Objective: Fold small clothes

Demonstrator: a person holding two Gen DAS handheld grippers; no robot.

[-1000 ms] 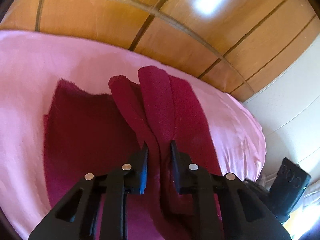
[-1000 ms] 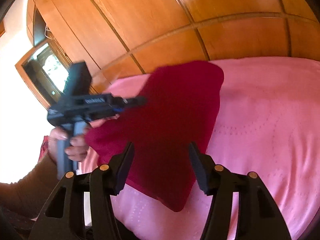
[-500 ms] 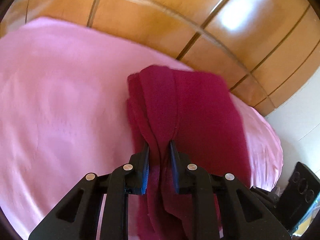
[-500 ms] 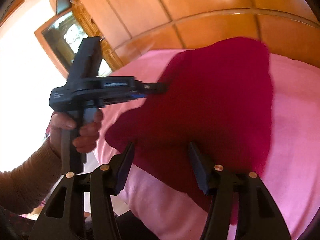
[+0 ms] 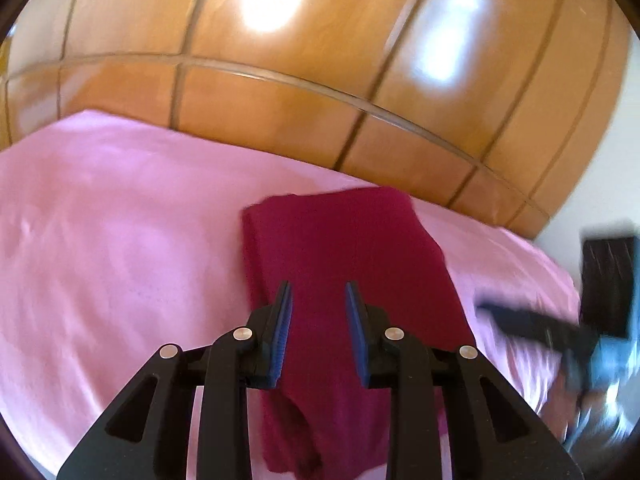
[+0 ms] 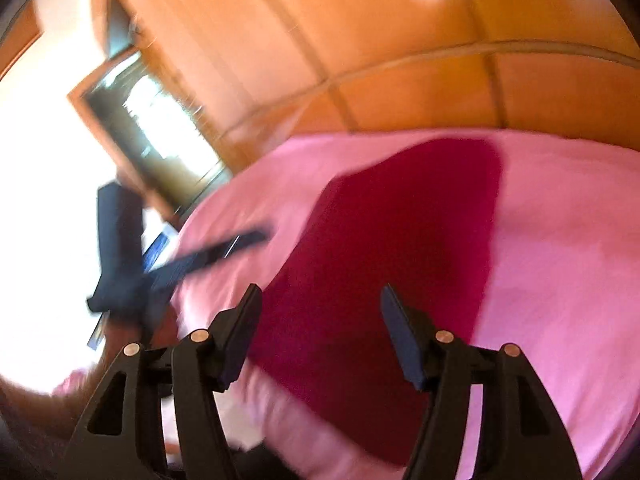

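Observation:
A dark red cloth [image 5: 352, 248] lies folded into a long strip on the pink bedspread [image 5: 120, 240]. My left gripper [image 5: 316, 284] hovers over the strip's near half. Its jaws are opening, and the cloth shows through the gap without either pad pressing on it. In the right wrist view the same cloth [image 6: 400, 220] lies flat under my right gripper [image 6: 320, 288]. Its jaws are wide apart, still opening, and hold nothing. Each gripper shows blurred in the other's view: the right gripper [image 5: 492, 308] and the left gripper [image 6: 256, 236].
Glossy wooden wall panels [image 5: 280, 100] rise right behind the bed. A wood-framed window [image 6: 160, 128] glares bright at the left. The bedspread [image 6: 560, 240] stretches bare to the cloth's right, and its edge drops off at the near side. A brown sleeve [image 6: 36, 412] is at the lower left.
The left gripper carried a pinched fold of the cloth across onto the rest and let go, so the cloth now lies flat. Both hands have drawn back, and the right jaws are a little wider.

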